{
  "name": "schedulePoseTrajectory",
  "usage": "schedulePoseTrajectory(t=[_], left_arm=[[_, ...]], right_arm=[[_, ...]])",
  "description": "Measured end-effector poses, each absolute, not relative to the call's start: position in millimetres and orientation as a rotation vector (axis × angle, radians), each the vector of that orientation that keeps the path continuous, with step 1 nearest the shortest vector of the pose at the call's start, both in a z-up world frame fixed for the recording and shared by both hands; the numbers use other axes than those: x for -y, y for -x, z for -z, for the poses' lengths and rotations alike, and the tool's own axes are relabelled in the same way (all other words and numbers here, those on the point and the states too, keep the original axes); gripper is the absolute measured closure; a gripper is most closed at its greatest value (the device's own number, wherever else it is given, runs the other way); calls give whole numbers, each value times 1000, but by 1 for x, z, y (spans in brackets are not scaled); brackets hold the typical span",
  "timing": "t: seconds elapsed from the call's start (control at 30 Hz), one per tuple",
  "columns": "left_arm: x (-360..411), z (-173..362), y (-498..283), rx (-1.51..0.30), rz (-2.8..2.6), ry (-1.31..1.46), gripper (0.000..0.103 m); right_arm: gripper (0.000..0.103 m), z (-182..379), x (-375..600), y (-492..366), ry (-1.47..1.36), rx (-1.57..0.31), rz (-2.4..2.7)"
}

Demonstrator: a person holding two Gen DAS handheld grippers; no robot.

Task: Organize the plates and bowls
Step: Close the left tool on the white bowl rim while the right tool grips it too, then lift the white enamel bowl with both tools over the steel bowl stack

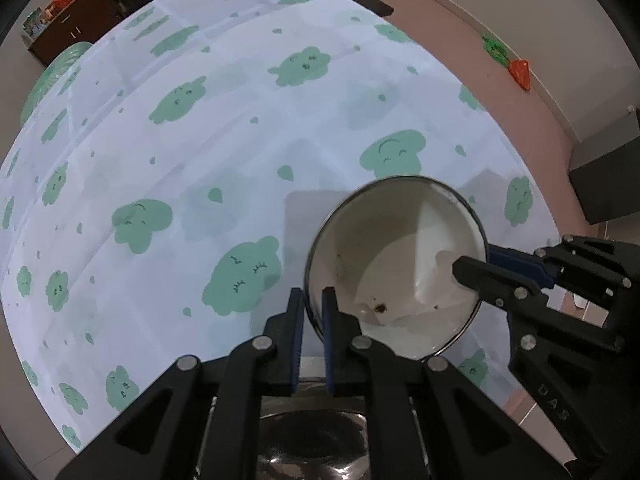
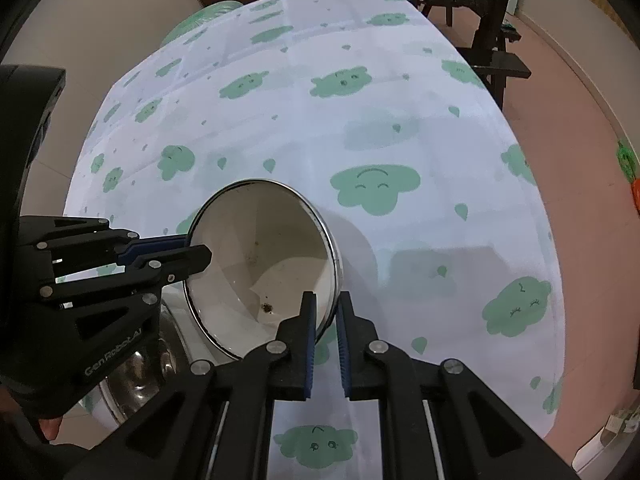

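The left black two-finger gripper with blue pads (image 1: 312, 300) points steeply down, its jaws closed on the rim of the white enamel bowl with a metal edge (image 1: 400, 264). The right black two-finger gripper (image 2: 326, 308) points down too, clamped on the opposite rim.

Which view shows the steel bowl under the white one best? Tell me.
Neither shows it well; the right wrist view is slightly better. There the steel bowl shows part of its shiny side and rim, lower left, behind the left gripper. The left wrist view shows only its dark reflective inside behind that gripper's own fingers, under the white enamel bowl.
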State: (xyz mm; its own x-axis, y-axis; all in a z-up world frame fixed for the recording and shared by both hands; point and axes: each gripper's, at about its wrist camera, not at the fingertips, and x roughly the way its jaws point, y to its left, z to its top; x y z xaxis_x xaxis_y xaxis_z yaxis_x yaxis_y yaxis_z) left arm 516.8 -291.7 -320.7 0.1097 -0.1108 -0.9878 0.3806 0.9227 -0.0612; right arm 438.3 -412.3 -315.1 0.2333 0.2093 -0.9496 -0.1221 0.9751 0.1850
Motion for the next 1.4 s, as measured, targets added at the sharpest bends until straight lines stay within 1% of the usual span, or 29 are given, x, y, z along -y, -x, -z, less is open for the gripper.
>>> schedulePoseTrajectory(t=[0.73, 1.4], left_arm=[[278, 273, -498, -1352, 345, -213, 97], [237, 256, -460, -1341, 298, -189, 97]], right_arm=[[92, 260, 394, -426, -33, -1244, -261], [91, 243, 356, -398, 14, -1239, -330]])
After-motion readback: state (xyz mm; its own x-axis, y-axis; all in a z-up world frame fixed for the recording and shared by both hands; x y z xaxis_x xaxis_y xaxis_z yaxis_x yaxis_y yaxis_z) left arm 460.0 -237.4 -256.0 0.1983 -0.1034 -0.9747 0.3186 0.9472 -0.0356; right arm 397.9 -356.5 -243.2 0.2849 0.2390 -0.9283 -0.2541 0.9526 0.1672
